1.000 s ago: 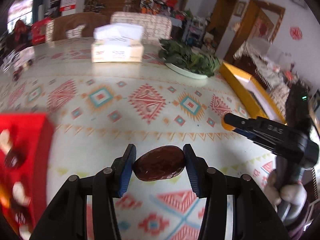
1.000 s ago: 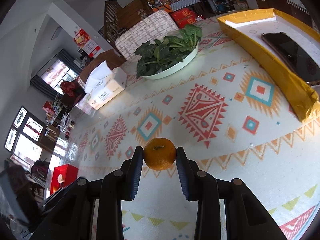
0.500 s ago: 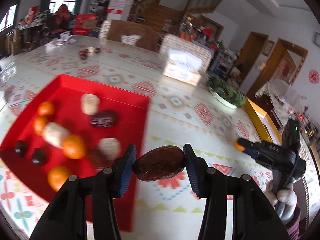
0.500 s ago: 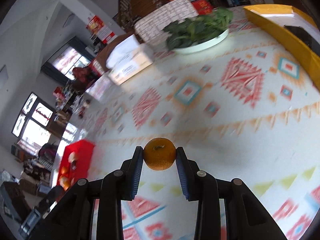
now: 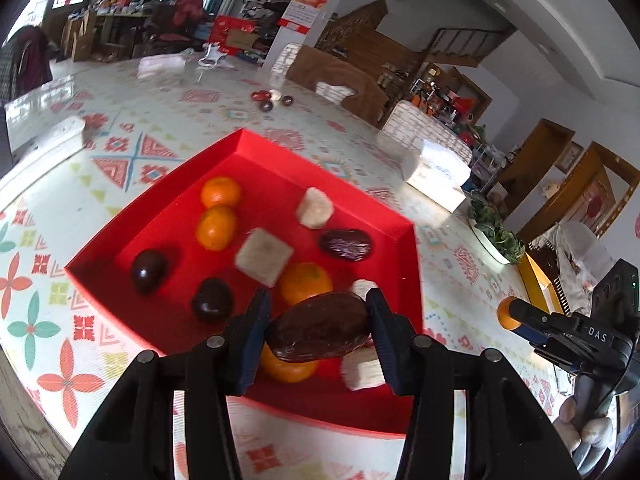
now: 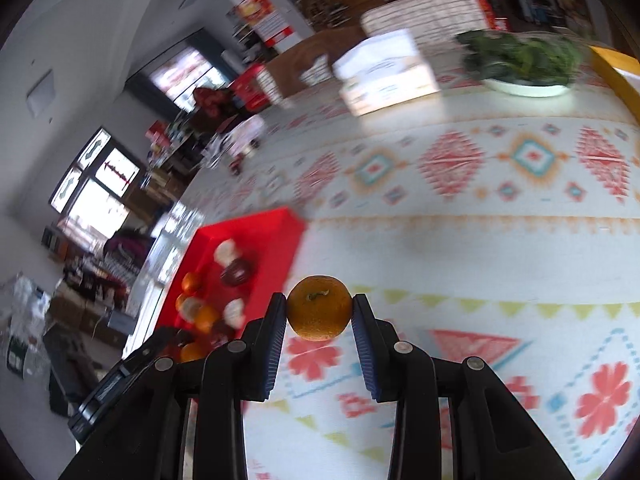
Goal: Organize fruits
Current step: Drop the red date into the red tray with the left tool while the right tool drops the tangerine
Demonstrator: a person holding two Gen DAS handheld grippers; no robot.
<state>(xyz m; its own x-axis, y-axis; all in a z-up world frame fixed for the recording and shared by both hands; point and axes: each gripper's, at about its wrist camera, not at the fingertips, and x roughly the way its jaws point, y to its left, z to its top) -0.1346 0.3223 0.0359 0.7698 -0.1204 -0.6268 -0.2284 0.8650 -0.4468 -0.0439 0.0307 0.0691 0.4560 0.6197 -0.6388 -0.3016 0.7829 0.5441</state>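
My left gripper [image 5: 318,332] is shut on a dark brown date [image 5: 318,334] and holds it above the near right part of a red tray [image 5: 168,184]. The tray holds several oranges [image 5: 216,227], dark dates [image 5: 346,243] and pale cake pieces [image 5: 264,256]. My right gripper [image 6: 319,314] is shut on a small orange [image 6: 319,307] above the patterned tablecloth, to the right of the red tray [image 6: 264,228]. The right gripper with its orange [image 5: 507,317] also shows at the right of the left wrist view.
A tissue box [image 5: 436,174] and a white plate of leafy greens [image 5: 496,236] stand beyond the tray. A yellow box [image 5: 540,284] lies at the table's right edge. Small dark fruits [image 5: 272,100] lie far back. A white object [image 5: 44,148] sits at the left.
My left gripper has swung left with the date, from over bare tablecloth to over the red tray. My right gripper has moved left with the orange, closer to the tray.
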